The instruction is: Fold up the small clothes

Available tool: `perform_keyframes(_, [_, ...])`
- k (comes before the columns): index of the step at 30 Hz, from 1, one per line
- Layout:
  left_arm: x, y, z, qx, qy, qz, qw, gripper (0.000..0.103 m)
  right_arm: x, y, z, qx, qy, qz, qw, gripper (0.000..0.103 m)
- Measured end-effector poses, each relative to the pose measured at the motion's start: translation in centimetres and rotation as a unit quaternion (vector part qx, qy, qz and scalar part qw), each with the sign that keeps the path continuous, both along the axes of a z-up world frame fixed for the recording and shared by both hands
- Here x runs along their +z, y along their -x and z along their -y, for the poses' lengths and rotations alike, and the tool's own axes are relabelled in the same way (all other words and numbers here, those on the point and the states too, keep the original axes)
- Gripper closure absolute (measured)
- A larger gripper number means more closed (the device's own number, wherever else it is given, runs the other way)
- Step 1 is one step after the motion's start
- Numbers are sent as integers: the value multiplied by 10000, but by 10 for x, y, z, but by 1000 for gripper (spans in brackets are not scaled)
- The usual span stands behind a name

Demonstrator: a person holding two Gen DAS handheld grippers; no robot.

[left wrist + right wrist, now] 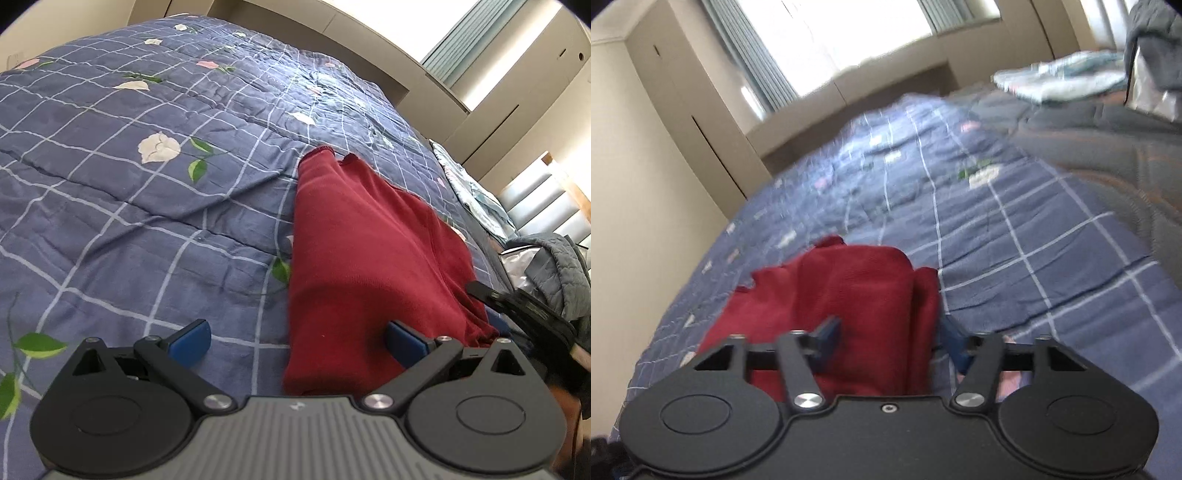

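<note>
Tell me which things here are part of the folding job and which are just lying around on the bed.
Part of the job:
- red garment, partly folded on the bedspread
- left gripper, jaws wide open over its near edge
- right gripper, jaws around its near end

Just lying about:
- blue checked bedspread
- grey quilted jacket
- light patterned cloth farther up the bed

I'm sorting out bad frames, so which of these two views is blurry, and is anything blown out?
Right wrist view: motion-smeared, the red garment and blue checked quilt soft, window blown white. Left wrist view: sharp, fisheye-bent, only the window glaring.
</note>
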State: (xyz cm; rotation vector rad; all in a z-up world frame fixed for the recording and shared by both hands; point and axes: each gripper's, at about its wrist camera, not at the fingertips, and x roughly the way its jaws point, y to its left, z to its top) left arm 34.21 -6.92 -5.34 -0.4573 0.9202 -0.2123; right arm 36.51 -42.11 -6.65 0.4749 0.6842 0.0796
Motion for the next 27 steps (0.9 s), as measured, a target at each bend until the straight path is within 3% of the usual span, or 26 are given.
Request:
perform_keyframes(2, [-1,0,3,-52,-37,-5,10000,1,-4,-9,3,6,-128,-74,9999,82])
perform_keyframes(3, [-1,0,4,-65,-59,-11,10000,1,-2,-10,2,-4,-70,-35,10000,87])
perform_keyframes(7, [-2,-2,8,-150,-133,-10,9998,1,9,-1,-1,-16,317,293,9991,93])
perform_keyframes(10, [-2,-4,11,-149,-226,-58,9996,1,0,-3,0,-94,483,154,9987,93])
perform_keyframes(12, [0,-5,13,-143,-293,-79,9994,1,-7,-4,-1,-95,513,74,9986,85])
perform_keyframes(14, [2,-6,14,-157,-378,-54,9991,1,-4,0,-5,-169,717,154,9972,71])
perform_keyframes(16, [5,-6,15,-148,-441,-26,9989,0,2,7,-9,-194,873,282,9956,65])
perform_keyframes(19, [8,-7,17,-145,-508,35,9986,0,12,14,-15,-104,1028,438,9937,32])
perform_keyframes(20, [9,-7,18,-153,-526,59,9985,0,14,16,-18,-67,1121,471,9926,28])
perform_keyframes(27, [10,-15,18,-225,-572,61,9981,0,7,29,-36,67,1965,203,9803,19])
